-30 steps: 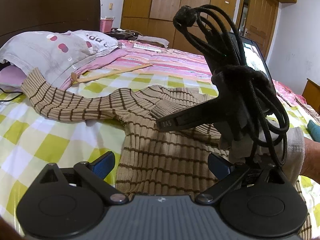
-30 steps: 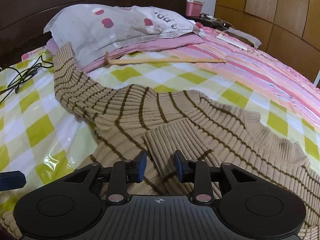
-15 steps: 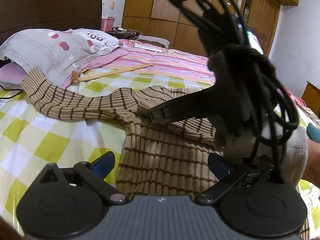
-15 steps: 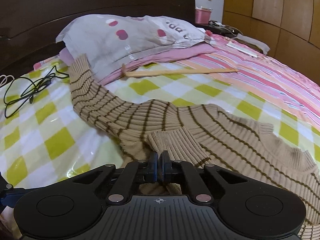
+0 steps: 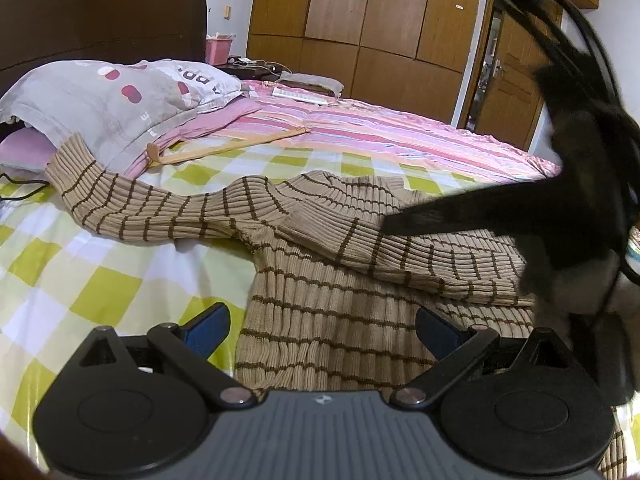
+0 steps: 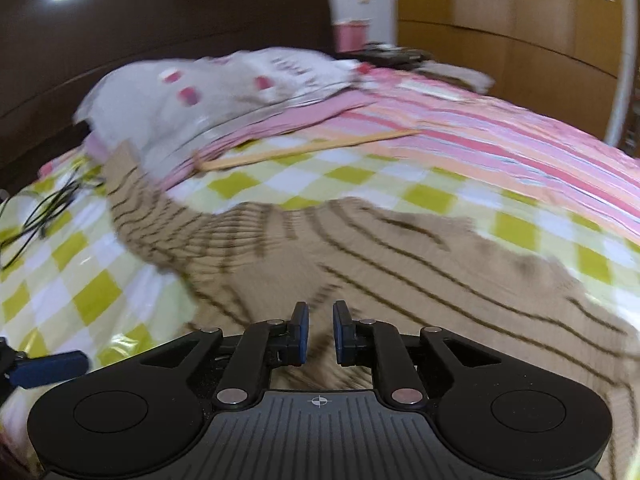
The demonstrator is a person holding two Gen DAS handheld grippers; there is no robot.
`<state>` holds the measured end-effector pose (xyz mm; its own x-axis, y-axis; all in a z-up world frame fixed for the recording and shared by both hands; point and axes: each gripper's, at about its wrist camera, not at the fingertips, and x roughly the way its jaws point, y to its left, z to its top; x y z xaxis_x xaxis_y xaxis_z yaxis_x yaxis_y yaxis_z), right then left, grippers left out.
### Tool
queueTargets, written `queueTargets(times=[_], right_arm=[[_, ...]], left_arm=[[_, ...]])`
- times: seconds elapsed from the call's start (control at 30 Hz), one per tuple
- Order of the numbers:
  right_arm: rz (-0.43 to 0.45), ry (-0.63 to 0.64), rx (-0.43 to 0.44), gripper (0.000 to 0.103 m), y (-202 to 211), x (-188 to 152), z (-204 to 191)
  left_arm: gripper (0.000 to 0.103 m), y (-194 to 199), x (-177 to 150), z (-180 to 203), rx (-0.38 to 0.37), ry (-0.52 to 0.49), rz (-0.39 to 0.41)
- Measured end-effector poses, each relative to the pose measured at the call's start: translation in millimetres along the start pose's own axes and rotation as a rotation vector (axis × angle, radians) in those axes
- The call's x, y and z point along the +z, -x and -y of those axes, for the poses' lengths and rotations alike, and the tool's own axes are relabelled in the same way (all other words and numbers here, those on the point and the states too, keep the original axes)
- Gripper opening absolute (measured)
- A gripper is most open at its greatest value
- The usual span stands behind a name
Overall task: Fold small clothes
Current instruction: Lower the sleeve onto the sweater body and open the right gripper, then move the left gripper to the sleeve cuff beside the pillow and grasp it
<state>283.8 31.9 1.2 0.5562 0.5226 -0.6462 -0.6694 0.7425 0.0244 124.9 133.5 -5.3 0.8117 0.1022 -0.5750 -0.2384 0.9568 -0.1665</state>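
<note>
A tan ribbed sweater with brown stripes [image 5: 320,308] lies flat on the checkered bed. One sleeve is folded across its chest [image 5: 400,248]; the other sleeve [image 5: 132,208] stretches left toward the pillow. My left gripper [image 5: 320,328] is open and empty, hovering over the sweater's lower body. My right gripper [image 6: 318,330] is slightly open and empty above the sweater [image 6: 400,264]; that view is motion-blurred. The right gripper's dark body [image 5: 520,216] shows at the right of the left wrist view, above the folded sleeve.
A grey pillow [image 5: 104,100] and a wooden back-scratcher stick [image 5: 224,146] lie beyond the sweater. A black cable [image 6: 44,216] lies at the bed's left. A dark headboard [image 5: 100,12] and wooden wardrobes [image 5: 380,28] stand behind. A pink striped sheet [image 5: 400,140] covers the far side.
My right gripper shut on the folded sleeve's cuff, then opened, let it go and pulled back to the right. The sleeve now rests across the chest. My left gripper stayed open.
</note>
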Motion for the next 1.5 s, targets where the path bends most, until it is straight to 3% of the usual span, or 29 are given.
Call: queueTargets(times=[0.1, 0.17, 0.23, 0.33, 0.43, 0.87, 1.17, 1.4, 1.5], right_arm=[[-0.002, -0.072, -0.076, 0.017, 9, -16, 21], [-0.03, -0.102, -0.139, 0.033, 7, -29, 33], [-0.072, -0.102, -0.197, 0.036, 2, -41, 42], [-0.057, -0.118, -0.192, 0.044, 5, -49, 44], [-0.051, -0.171, -0.16, 0.078, 6, -53, 46], [0.016, -0.153, -0.181, 0.083, 7, -71, 38], [0.021, -0.155, -0.177, 0.088, 5, -73, 39], [0.049, -0.163, -0.176, 0.088, 8, -77, 38], [0.06, -0.168, -0.178, 0.088, 8, -78, 38]], left_arm=[[0.103, 0, 0, -1, 0.011, 0.002, 0.008], [0.103, -1, -1, -1, 0.019, 0.004, 0.006], [0.103, -3, -1, -2, 0.027, 0.005, 0.003], [0.103, -5, -1, -2, 0.049, 0.001, 0.007], [0.103, -6, -1, -7, 0.074, 0.016, 0.012], [0.103, -1, 13, -46, 0.173, 0.136, 0.059], [0.103, -5, 45, -124, 0.395, 0.156, 0.152], [0.103, -35, 62, -196, 0.509, 0.243, 0.147], [0.101, -51, 69, -217, 0.512, 0.258, 0.147]])
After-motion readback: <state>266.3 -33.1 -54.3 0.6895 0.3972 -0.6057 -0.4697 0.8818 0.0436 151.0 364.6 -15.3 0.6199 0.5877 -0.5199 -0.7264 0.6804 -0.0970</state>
